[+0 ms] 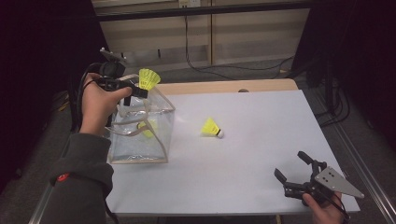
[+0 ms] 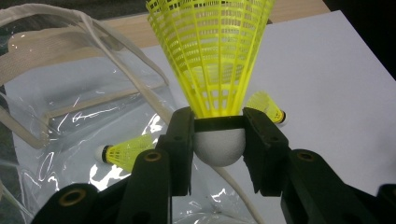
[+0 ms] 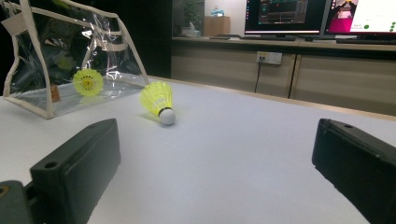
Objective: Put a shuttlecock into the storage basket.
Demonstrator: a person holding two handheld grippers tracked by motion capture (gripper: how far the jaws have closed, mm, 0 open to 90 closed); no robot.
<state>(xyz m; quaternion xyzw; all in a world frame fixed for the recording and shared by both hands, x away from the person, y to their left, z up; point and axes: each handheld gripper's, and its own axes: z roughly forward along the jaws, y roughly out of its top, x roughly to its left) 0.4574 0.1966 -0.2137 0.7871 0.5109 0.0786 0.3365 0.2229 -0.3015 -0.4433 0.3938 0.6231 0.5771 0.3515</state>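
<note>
**Shuttlecock held above the clear bag's open mouth**

Shuttlecock (image 2: 212, 60), bright yellow plastic with a white rounded cork, sits clamped in the left gripper (image 2: 219, 140). The jaws pinch the cork from both sides. Its long axis runs upright, skirt flaring upward and cork pointing down. In the high view this shuttlecock (image 1: 149, 78) hangs over the far top edge of the clear bag (image 1: 140, 128), so the bag's opening lies directly below and slightly nearer the person than the cork. My reading: the coming move is a short lowering and release into that opening.

Inside the clear bag a second shuttlecock (image 2: 123, 151) lies on its side on the bag's floor, cork pointing away from the table's middle. White fabric handles (image 2: 70, 21) loop across the bag's top, close to the drop path, and could catch the skirt.

To the right of the bag, well apart from it, a third shuttlecock (image 1: 211, 128) lies on its side on the white table (image 1: 261, 186), cork pointing away from the bag.

The right gripper (image 1: 294, 172) rests far from the bag, at the table's near right corner, jaws spread wide and holding nothing. The left hand (image 1: 97, 106) is by far the nearer to the bag.

A small tan tag (image 3: 55, 93) is on the bag's trim; no writing on it can be read. Monitors (image 3: 285, 16) glow beyond the table, their text too small to read.
</note>
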